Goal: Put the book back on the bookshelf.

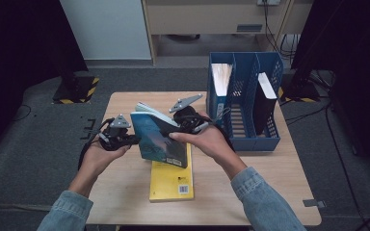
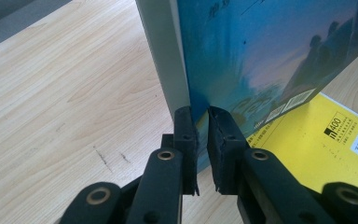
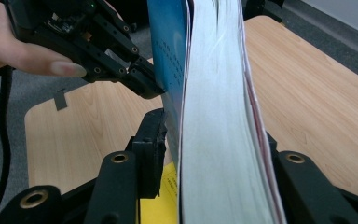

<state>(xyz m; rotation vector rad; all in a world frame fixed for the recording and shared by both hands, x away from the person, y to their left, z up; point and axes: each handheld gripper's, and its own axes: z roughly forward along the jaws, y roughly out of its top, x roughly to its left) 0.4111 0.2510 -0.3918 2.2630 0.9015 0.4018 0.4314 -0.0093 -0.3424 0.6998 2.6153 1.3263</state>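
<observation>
A blue-covered book (image 3: 214, 116) stands edge-on between the right gripper (image 3: 214, 154)'s black jaws above a wooden table (image 3: 317, 93), while the left gripper (image 3: 151, 88) pinches its cover.

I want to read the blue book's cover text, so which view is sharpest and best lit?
Left gripper view: blue book brightly lit, close, print blurred and cropped. High view: cover dim, small, room dark. Right gripper view: page edges, soft focus.

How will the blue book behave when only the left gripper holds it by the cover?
The blue book likely sags: the left gripper pinches just its thin cover. Its thick page block suggests some weight. The glossy cover may slip.
</observation>
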